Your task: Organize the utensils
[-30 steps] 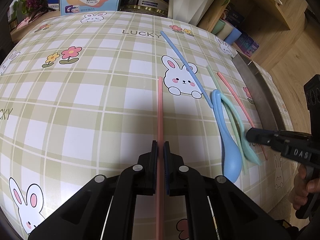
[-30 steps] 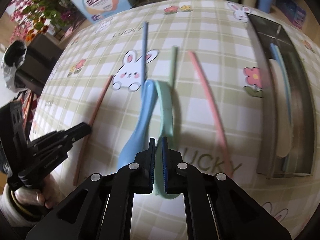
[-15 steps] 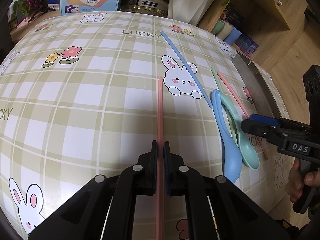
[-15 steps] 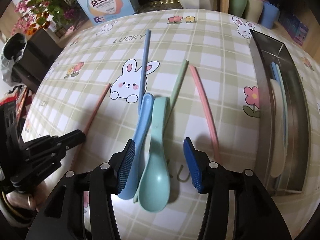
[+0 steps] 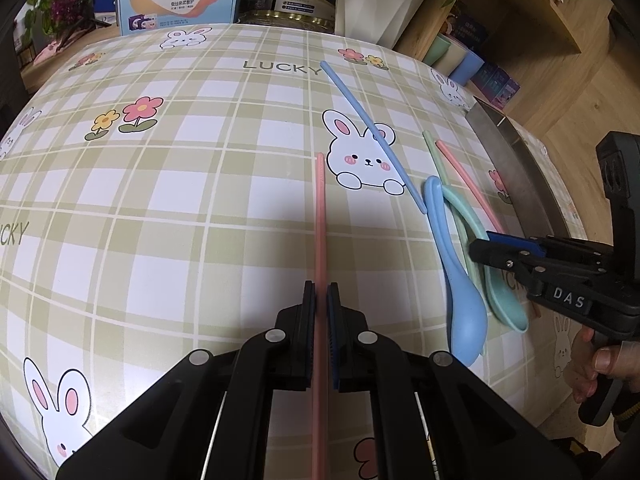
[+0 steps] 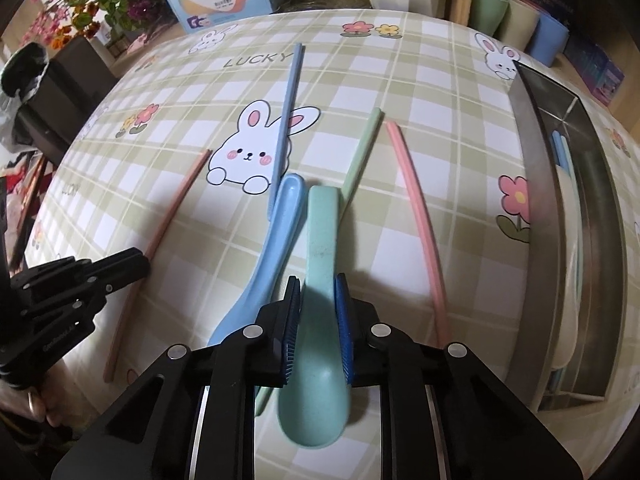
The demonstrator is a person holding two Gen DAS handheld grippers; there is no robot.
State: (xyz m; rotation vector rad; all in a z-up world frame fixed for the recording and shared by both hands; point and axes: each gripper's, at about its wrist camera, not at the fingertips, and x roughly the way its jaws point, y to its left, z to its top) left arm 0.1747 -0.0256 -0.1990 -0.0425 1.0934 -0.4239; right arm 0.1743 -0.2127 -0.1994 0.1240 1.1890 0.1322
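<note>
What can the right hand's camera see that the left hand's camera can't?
Only the right wrist view looks inside the metal tray, where utensils already lie, and shows the right gripper closed on the green spoon. Only the left wrist view shows the left gripper pinching the pink chopstick up close. Both show the blue spoon.

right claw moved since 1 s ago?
Yes. The right claw opened, then closed around the green spoon, ending slightly right of the blue spoon.
</note>
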